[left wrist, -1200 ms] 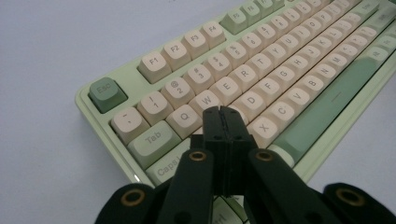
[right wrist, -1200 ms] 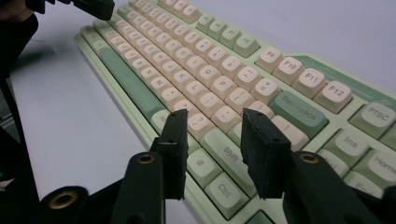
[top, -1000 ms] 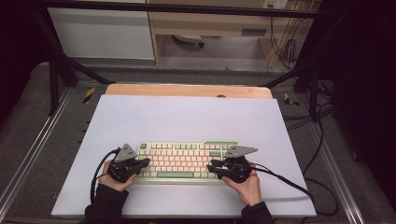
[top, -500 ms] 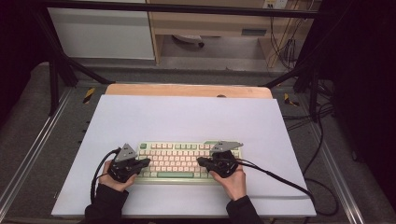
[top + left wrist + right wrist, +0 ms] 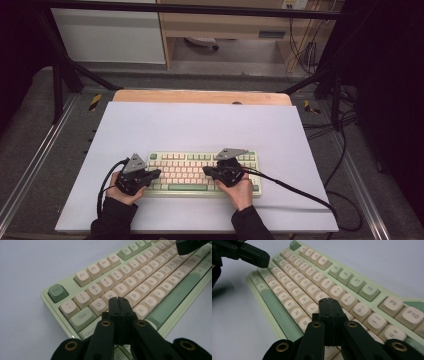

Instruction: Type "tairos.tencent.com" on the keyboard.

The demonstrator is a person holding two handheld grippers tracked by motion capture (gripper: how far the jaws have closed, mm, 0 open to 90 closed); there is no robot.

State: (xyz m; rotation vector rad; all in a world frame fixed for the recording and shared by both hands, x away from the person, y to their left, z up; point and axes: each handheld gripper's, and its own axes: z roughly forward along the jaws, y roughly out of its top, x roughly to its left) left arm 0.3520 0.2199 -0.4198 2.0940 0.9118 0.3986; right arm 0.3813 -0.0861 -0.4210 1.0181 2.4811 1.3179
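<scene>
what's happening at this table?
A person is working a green and cream keyboard on the pale table mat with a handheld tool in each hand. The left tool has its jaws shut and its tip sits over the A and S keys. The right tool, jaws just closed with nothing between them, points at the keys around J and K. It looks like typing with closed tips; no key is visibly pressed.
</scene>
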